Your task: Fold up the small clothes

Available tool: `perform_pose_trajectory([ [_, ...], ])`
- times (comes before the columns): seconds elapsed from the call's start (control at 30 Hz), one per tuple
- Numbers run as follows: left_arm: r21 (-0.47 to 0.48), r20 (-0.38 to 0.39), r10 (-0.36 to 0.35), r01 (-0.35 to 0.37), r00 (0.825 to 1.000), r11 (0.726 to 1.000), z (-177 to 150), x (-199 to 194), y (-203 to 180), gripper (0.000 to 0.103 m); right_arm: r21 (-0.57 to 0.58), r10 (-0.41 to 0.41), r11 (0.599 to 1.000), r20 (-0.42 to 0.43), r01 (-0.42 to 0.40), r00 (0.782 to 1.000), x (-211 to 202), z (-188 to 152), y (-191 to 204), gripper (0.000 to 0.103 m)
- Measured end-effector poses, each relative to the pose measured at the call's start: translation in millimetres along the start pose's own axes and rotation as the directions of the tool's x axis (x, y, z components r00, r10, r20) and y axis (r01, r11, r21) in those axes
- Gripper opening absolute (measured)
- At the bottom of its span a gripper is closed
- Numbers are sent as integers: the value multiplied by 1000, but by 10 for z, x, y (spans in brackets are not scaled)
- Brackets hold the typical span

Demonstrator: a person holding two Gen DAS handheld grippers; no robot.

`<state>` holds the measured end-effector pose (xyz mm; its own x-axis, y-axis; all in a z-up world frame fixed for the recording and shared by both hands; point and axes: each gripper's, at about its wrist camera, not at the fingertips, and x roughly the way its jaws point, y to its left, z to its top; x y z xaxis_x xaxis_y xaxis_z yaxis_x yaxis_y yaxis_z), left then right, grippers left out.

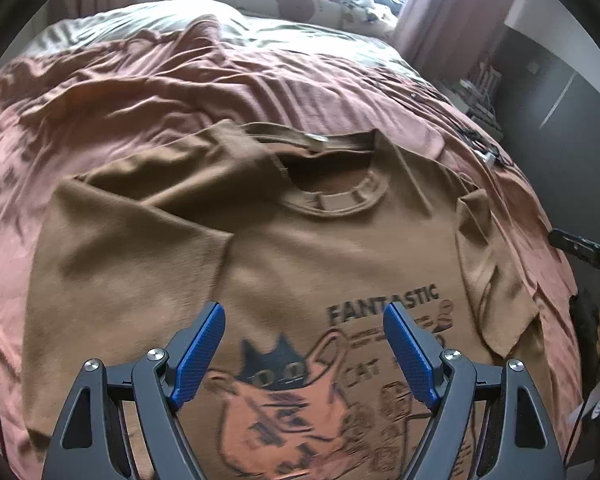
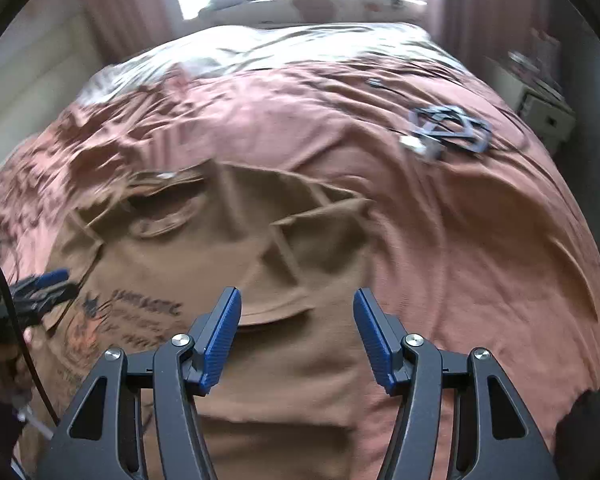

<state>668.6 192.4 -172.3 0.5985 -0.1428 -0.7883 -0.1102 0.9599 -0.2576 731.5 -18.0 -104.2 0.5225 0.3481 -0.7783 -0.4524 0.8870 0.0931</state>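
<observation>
Grippers, left (image 1: 304, 316) and right (image 2: 297, 302), are hovering released over brown printed cotton T-shirt (image 1: 332, 252), spread near bed's (image 1: 140, 80) front edge for folding.

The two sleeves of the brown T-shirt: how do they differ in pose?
The left sleeve lies spread flat outward on the bedspread. The right sleeve is folded inward over the T-shirt, narrow and creased. Both are short, plain brown, and free of either gripper.

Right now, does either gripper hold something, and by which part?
Nothing is held. The left gripper and the right gripper are both open above the brown T-shirt.
</observation>
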Motion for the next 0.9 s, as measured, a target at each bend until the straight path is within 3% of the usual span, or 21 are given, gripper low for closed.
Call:
perform_pose_trajectory([
  [0.1,49,-2,1,-1,1000,999,32,62,-224,83,34,-34,999,-19,35,999,98,-83,-146,47],
  [0.17,70,1,-3,3,1000,998,50,100,-383,83,46,-37,998,-48,39,998,205,-134,-187,31],
  [0.23,86,0,-20,19,1000,996,63,131,-530,83,42,-39,998,-80,43,996,343,-193,-194,26],
  [0.5,169,-35,-30,35,999,985,106,342,-1115,71,4,20,1000,-173,-19,985,621,-439,-351,26],
  [0.7,215,-41,-12,21,999,976,160,442,-1426,68,37,121,993,-182,-116,976,504,-539,-547,26],
  [0.77,238,-34,-7,15,999,971,180,460,-1542,68,82,180,982,-164,-168,970,410,-571,-667,26],
  [0.9,267,-35,3,7,999,964,205,548,-1745,65,180,267,950,-51,-254,962,262,-565,-937,26],
])
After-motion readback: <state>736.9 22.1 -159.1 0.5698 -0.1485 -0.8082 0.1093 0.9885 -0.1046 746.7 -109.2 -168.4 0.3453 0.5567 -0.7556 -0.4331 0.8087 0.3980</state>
